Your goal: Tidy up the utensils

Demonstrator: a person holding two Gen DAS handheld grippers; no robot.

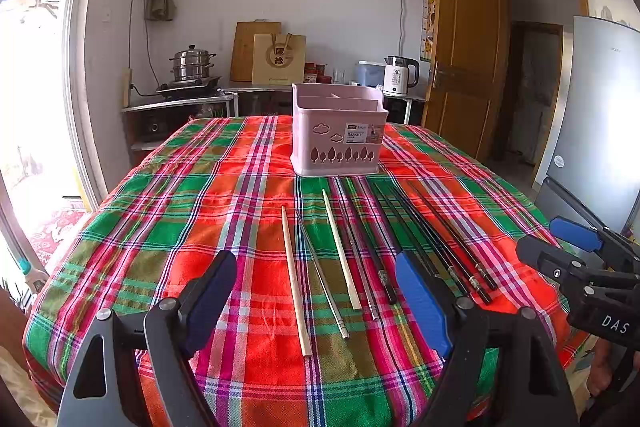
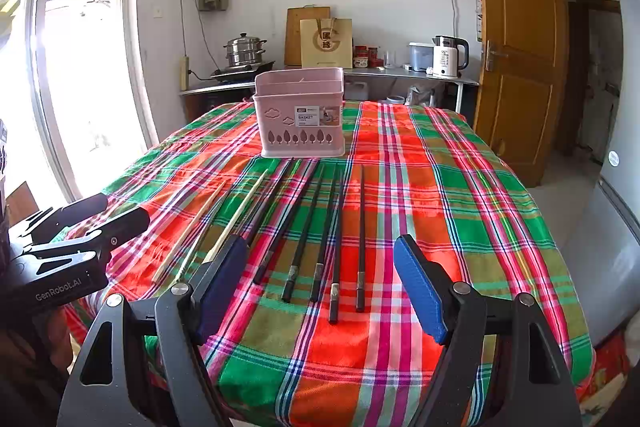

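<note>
Left gripper (image 1: 316, 303): jaws wide apart, holding nothing, above the table's near edge.
Right gripper (image 2: 316, 287): jaws likewise spread, nothing held.
Chopsticks: two pale wooden (image 1: 295, 285), two thin metal (image 1: 322, 277), several glossy black (image 2: 335, 247), side by side near the front edge.
Basket (image 1: 338, 131): pink plastic, divided, behind the chopsticks' far tips.
Tablecloth (image 1: 192, 203): bright plaid fabric.

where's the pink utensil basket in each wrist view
Left wrist view: the pink utensil basket stands just right of centre, at the far end of the row of chopsticks.
Right wrist view: the basket sits left of centre, beyond the chopsticks.
Shared landmark: the white electric kettle on the back counter, right of the basket in both.
</note>
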